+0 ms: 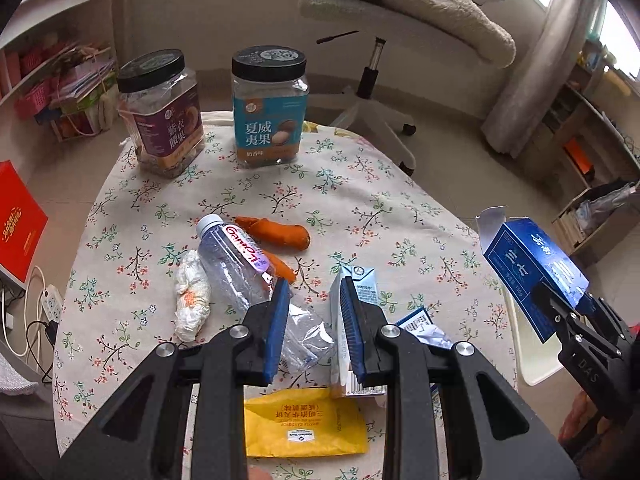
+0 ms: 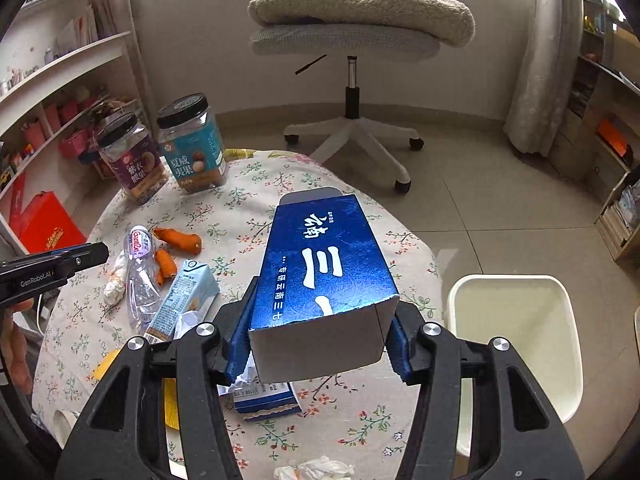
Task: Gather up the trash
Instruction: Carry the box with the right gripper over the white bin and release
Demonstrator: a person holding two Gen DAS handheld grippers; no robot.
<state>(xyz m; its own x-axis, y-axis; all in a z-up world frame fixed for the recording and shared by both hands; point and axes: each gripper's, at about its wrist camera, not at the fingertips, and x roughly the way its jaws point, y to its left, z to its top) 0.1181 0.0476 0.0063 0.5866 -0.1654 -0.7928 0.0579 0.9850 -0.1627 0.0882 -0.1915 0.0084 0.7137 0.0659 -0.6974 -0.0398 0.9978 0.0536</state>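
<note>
Blue carton (image 2: 326, 276) is off the table, clamped between the blue pads (image 2: 238, 344) of the right gripper (image 2: 320, 344). Its long axis runs forward along the fingers, away from the wrist camera; the far end tilts slightly up, with an open white flap at that end. Printed top face is up. Near end sits right between the fingertips, one pad pressed on each side wall.

Right gripper is held above the right edge of the floral-cloth table (image 2: 360, 412), fingers pointing forward. In the left wrist view it comes in from the lower right, carton (image 1: 534, 274) angled up and to the left. A cream waste bin (image 2: 516, 344) stands on the floor just beside the table, to the right of the carton.

Left gripper (image 1: 314, 330) hovers over the table's near middle, jaws parted and holding nothing. Between and just beyond its fingers lie a crushed clear bottle (image 1: 240, 268) and a light-blue drink carton (image 1: 352, 320) on its side. Carrot pieces (image 1: 276, 230) lie beyond the bottle, a wadded tissue (image 1: 192, 300) to its left, and a yellow packet (image 1: 304, 424) under the gripper.

Two black-lidded nut jars (image 1: 272, 108) stand upright at the far edge.
</note>
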